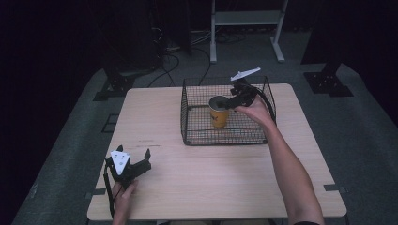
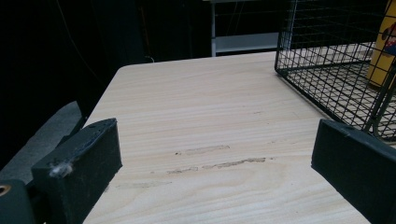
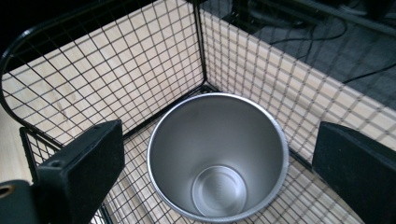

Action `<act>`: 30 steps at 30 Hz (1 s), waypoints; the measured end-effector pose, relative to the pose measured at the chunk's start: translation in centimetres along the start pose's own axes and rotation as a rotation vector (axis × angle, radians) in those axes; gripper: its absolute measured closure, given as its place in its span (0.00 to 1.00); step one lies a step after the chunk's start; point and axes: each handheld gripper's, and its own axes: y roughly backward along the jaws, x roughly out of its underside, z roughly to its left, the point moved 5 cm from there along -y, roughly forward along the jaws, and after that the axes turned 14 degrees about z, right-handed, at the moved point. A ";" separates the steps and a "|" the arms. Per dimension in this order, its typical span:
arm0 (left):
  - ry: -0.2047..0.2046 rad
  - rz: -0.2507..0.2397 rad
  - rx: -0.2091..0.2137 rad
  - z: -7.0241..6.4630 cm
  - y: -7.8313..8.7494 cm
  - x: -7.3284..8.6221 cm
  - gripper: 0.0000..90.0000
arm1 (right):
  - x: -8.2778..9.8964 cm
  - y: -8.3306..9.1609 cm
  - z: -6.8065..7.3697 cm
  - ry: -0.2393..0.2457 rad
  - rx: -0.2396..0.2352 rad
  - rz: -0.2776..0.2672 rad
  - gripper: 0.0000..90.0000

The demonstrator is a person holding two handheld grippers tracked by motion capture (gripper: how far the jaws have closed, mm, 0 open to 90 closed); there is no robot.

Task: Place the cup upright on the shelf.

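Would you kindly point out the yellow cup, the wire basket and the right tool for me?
yellow cup (image 1: 218,117): high view, on its outer yellow wall.
wire basket (image 1: 184,115): high view, on its left mesh wall.
right tool (image 3: 219,154): right gripper view, midway between its open jaws.

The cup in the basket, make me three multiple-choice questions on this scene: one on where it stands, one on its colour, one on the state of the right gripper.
1. Where does the cup stand?
A. Inside the wire basket
B. On the bare table beside the left gripper
C. On the floor

2. What colour is the cup's outside?
A. Blue
B. Yellow-orange
C. White

3. How is the right gripper?
A. Shut on the cup's rim
B. Lying on the table
C. Open above the cup

Answers: 1 A, the mesh walls stand round it. 2 B, the high view shows a yellow-orange wall, with a silvery inside. 3 C, in the right gripper view its jaws stand wide to either side of the cup's mouth, touching nothing.
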 end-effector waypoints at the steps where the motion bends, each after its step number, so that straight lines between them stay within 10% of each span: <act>1: 0.000 0.000 0.001 0.0 0.0 0.0 0.01 | 0.1 0.4 0.0 -0.006 -0.005 -0.005 0.02; 30: -0.004 -0.001 0.002 -0.1 0.0 0.0 0.01 | 4.1 8.6 0.2 -0.042 0.014 -0.084 0.03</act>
